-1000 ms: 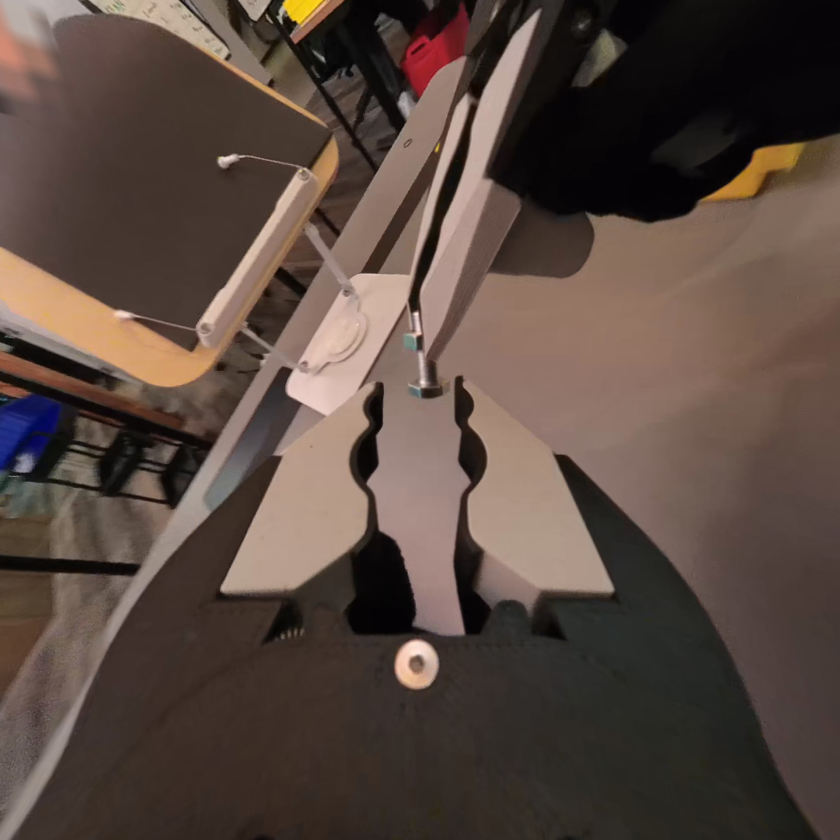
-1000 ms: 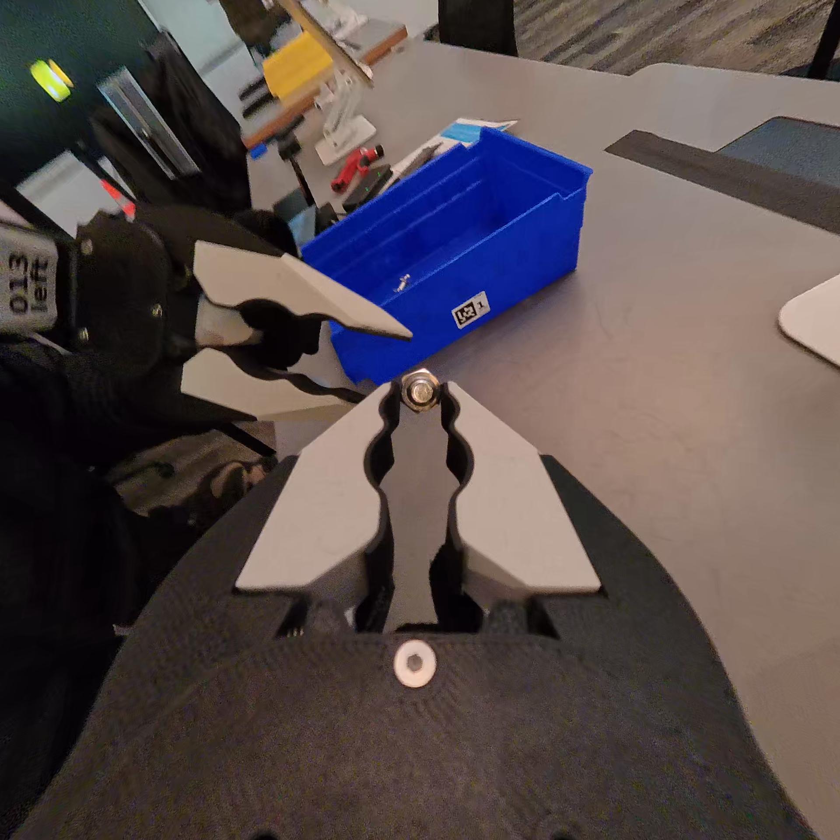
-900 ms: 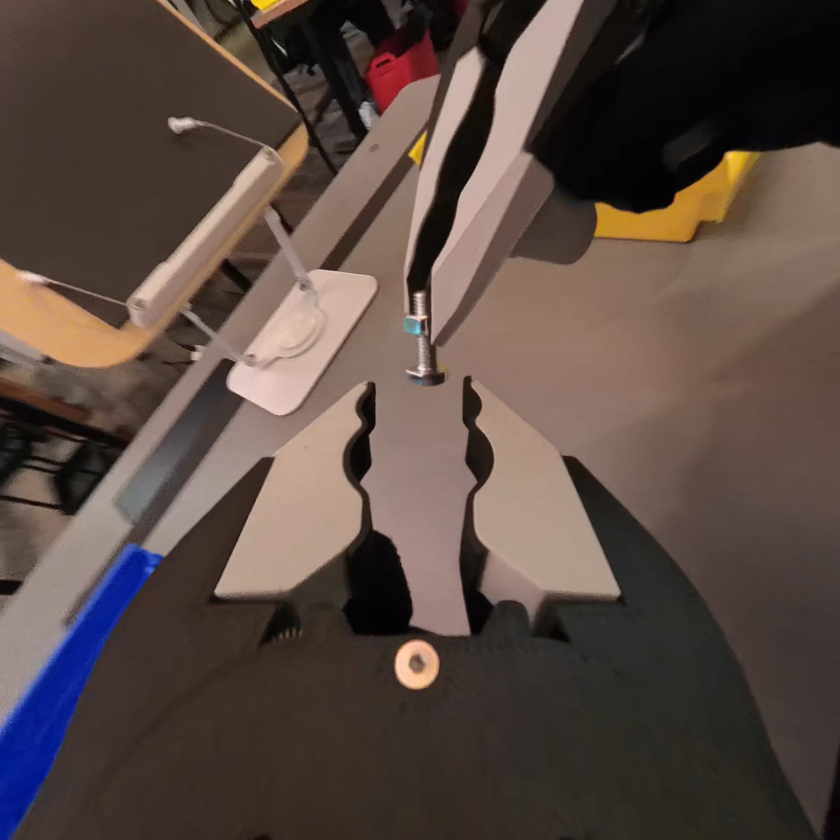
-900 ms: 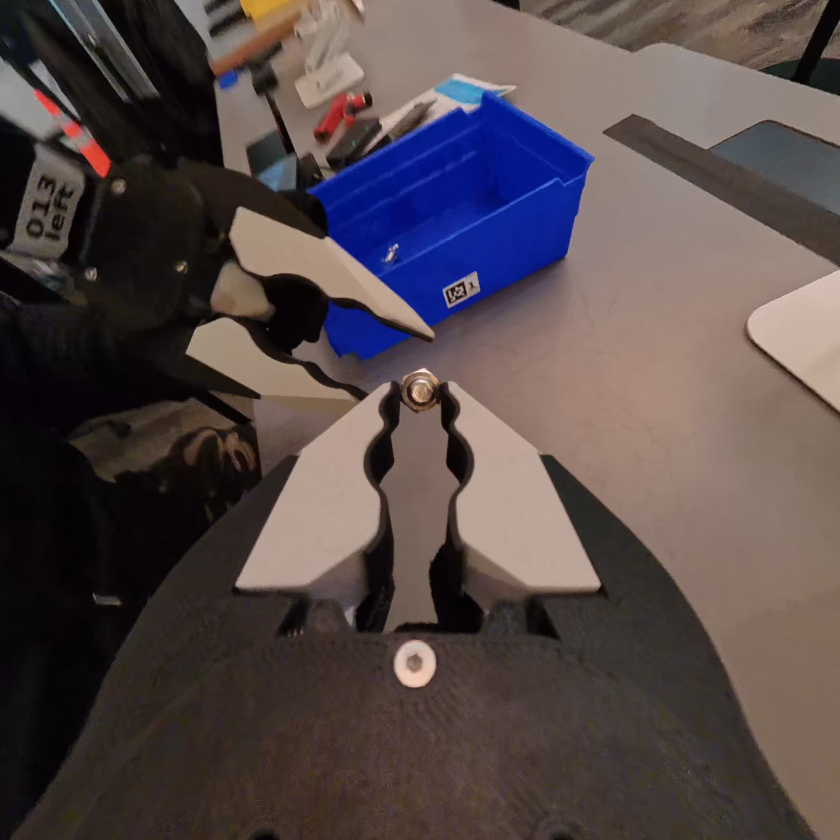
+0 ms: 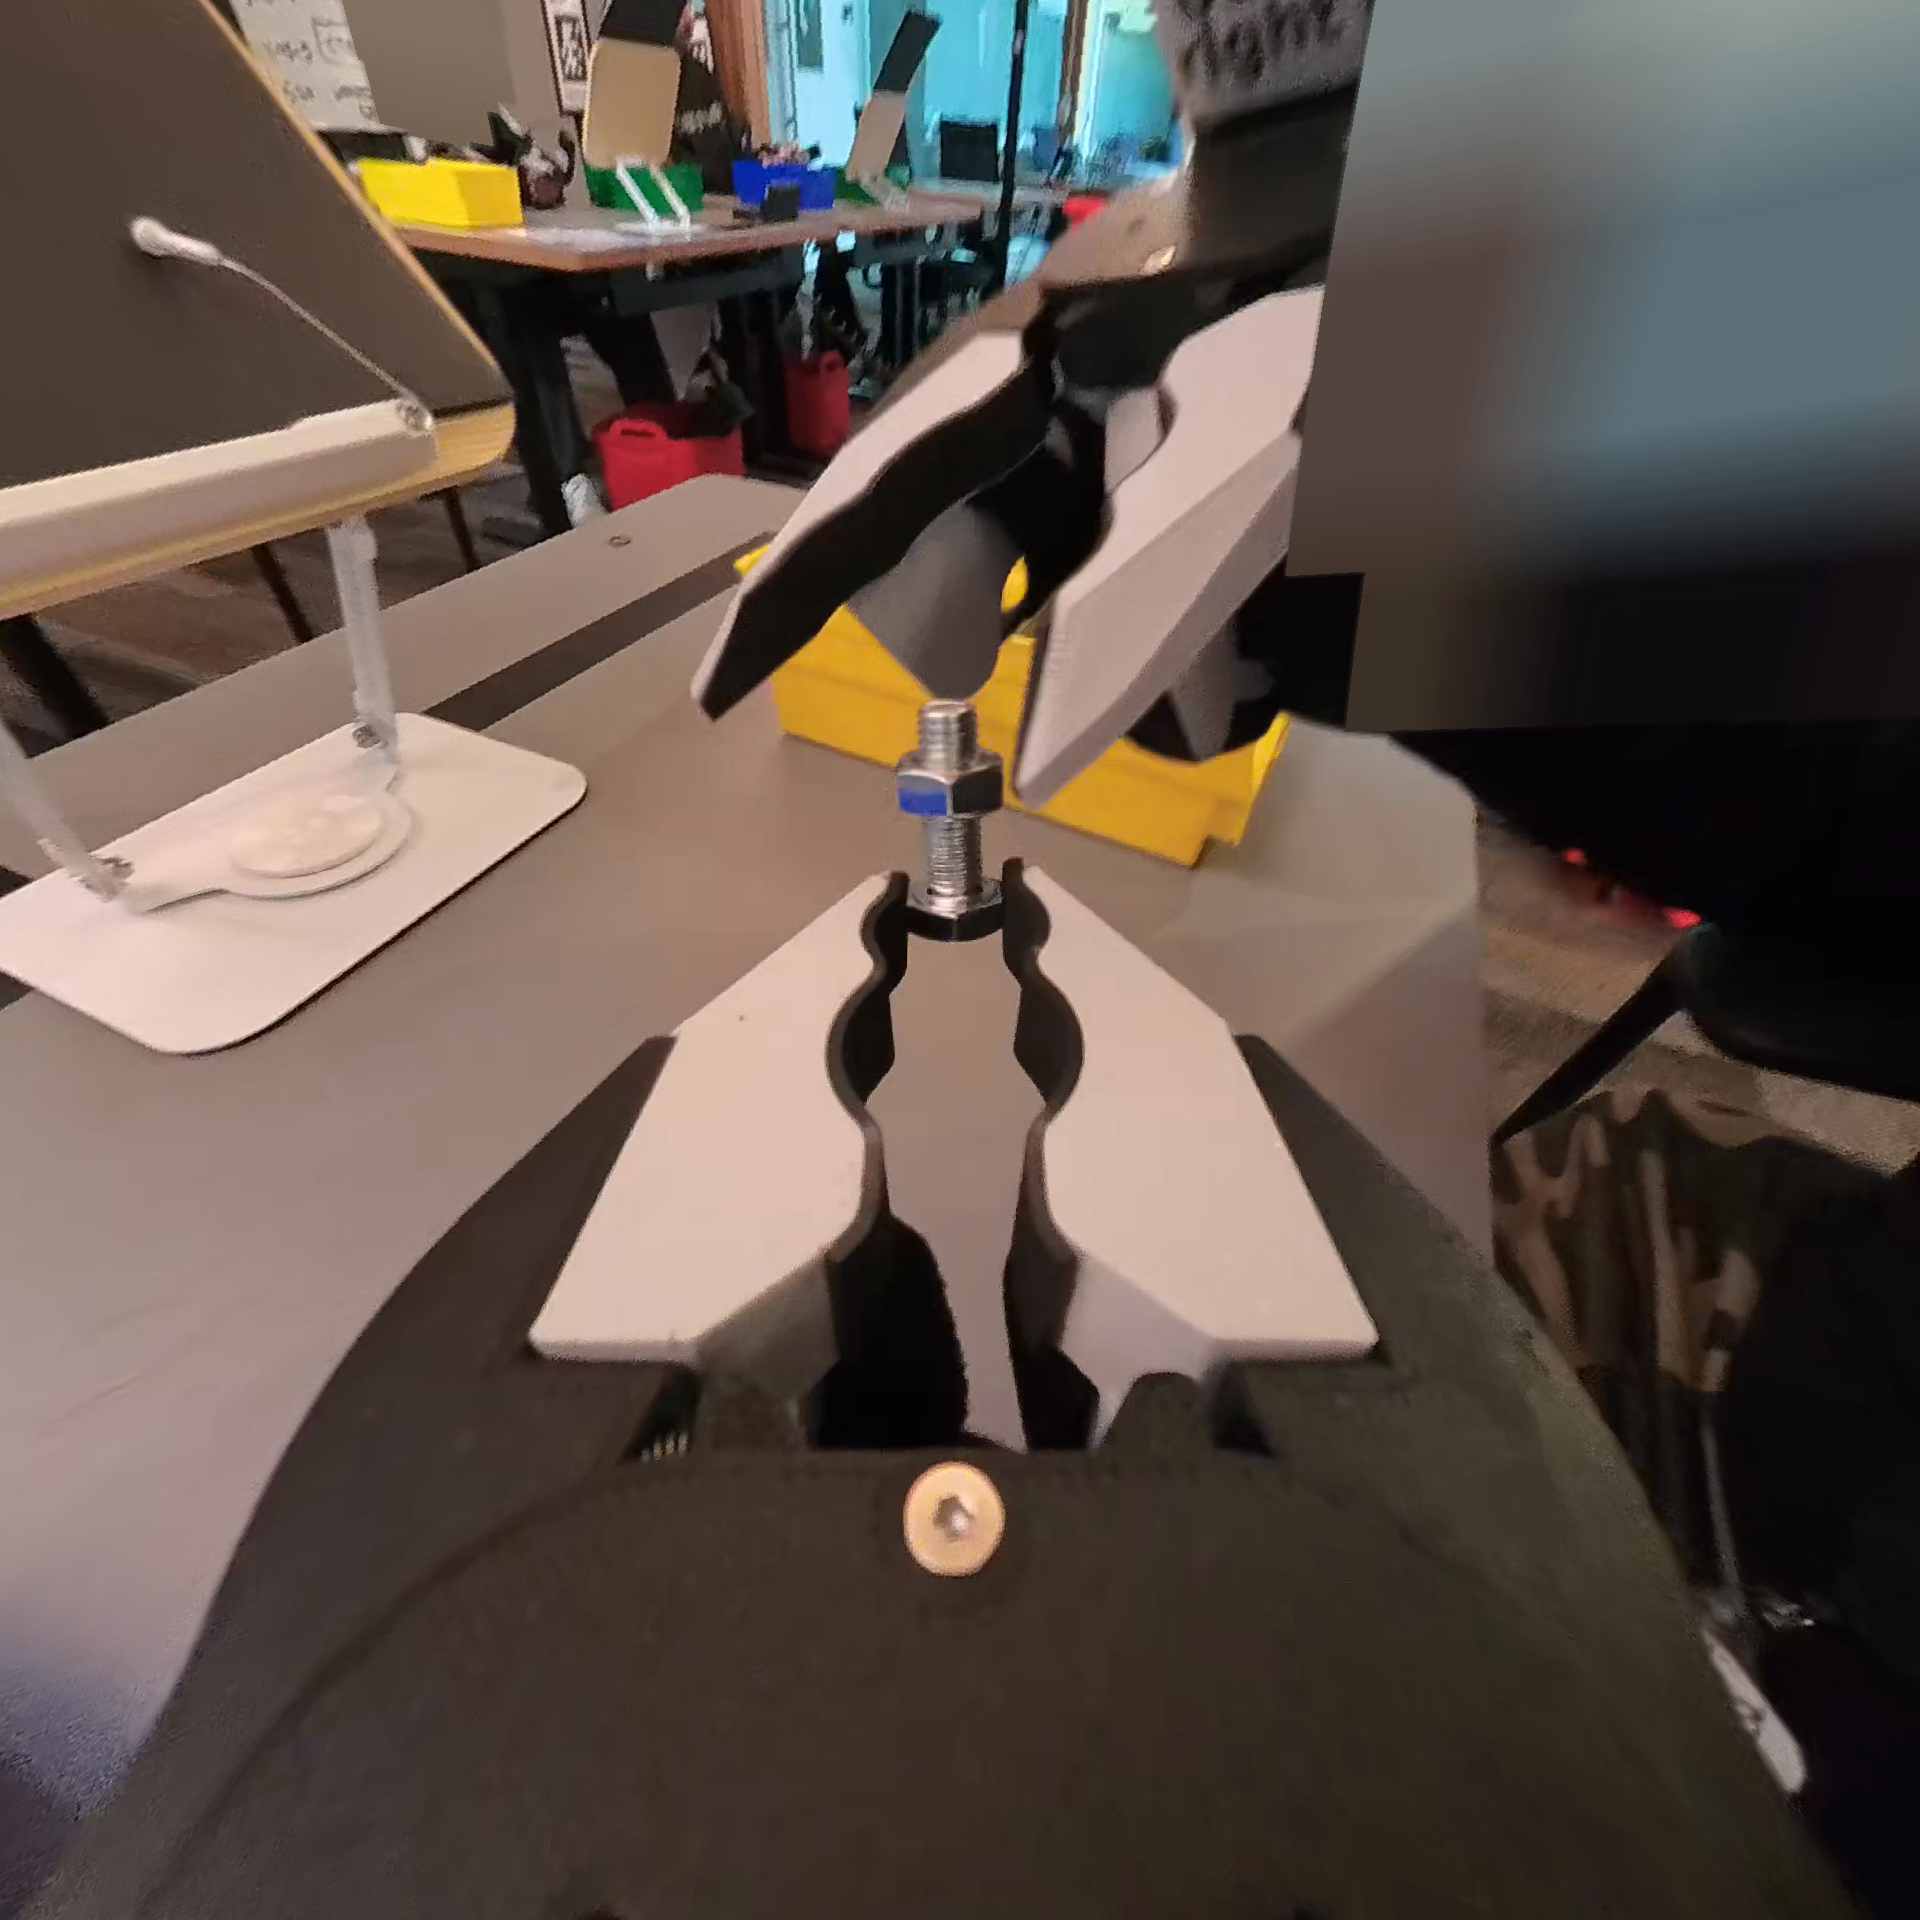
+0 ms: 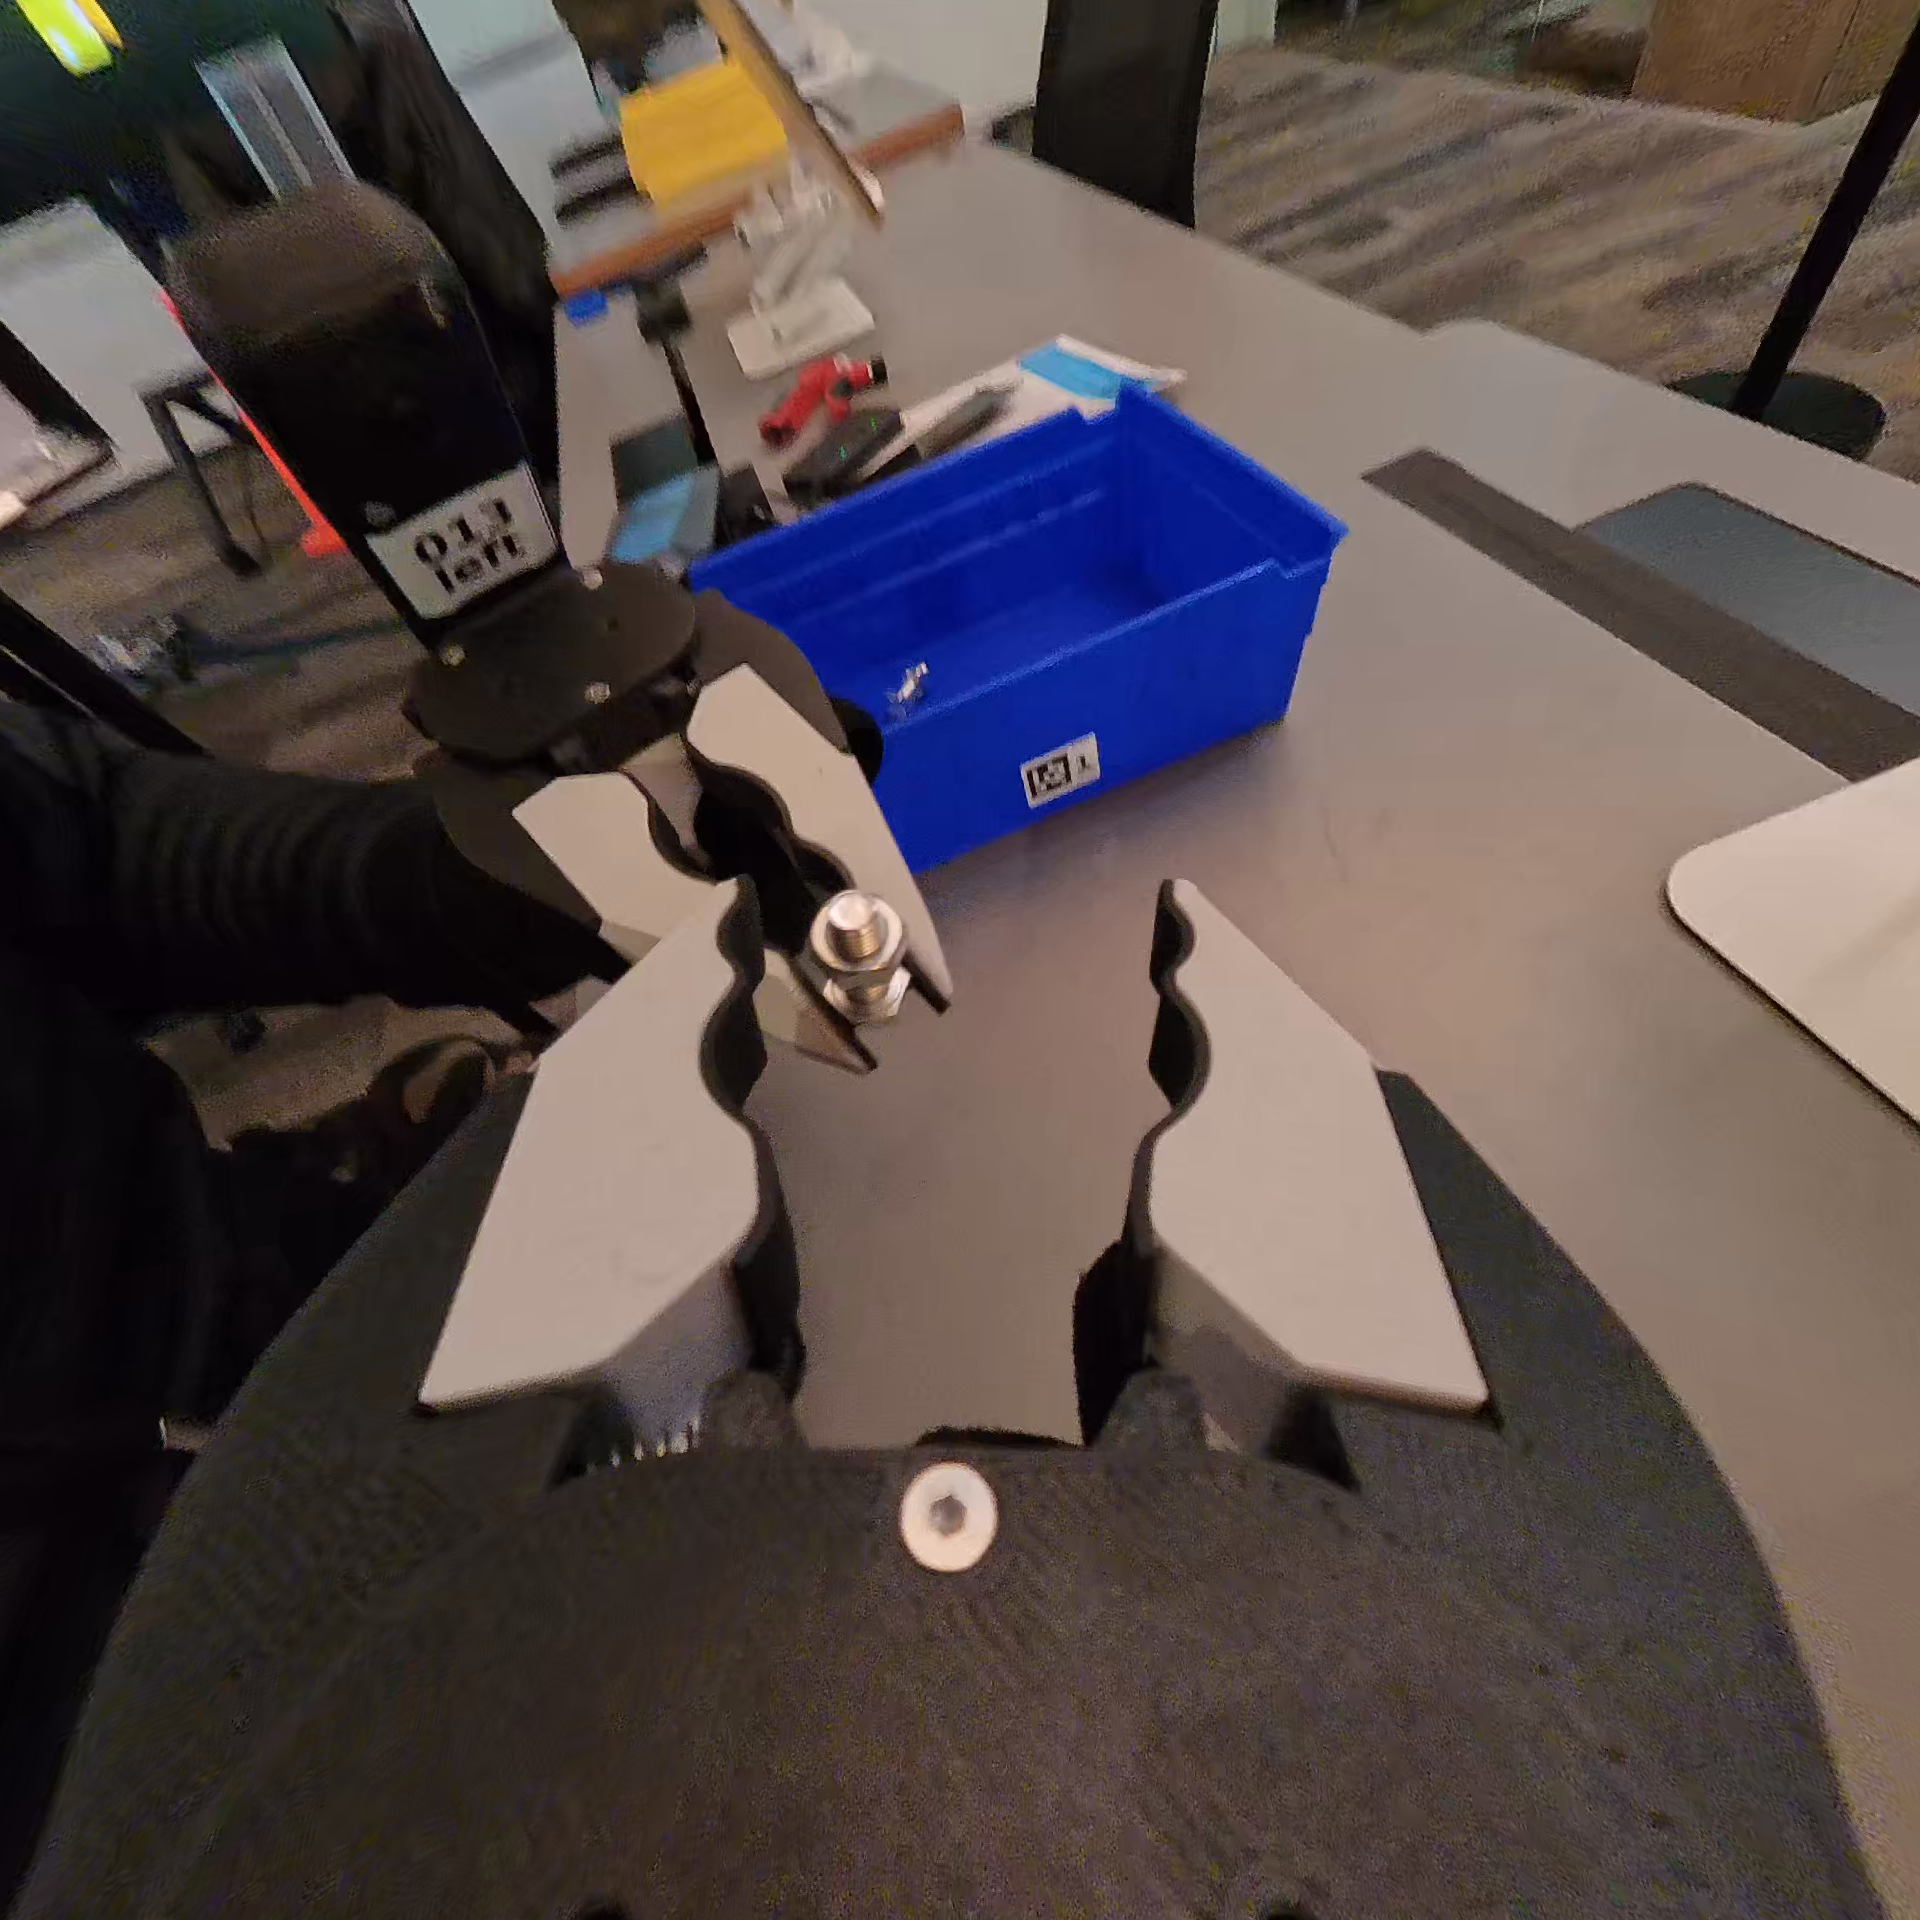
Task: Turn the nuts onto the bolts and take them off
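Bolt [image 5: 951, 831] upright, head pinched at the tips of our left gripper [image 5: 951, 914]; nut [image 5: 948, 781] sits partway down the thread. Right gripper [image 6: 951, 914] spread wide, empty, just beside it above the tabletop [image 6: 1455, 935]. We judge the steel small, rigid, slick: grip the nut's flats. Blue bin [image 6: 1039, 623] behind.

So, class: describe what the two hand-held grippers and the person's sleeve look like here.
Each hand-held gripper, left and right, has two pale grey wedge-shaped fingers with black wavy inner edges, set in a black textured body with a silver screw. The left one carries a white label. The sleeve is black and ribbed.
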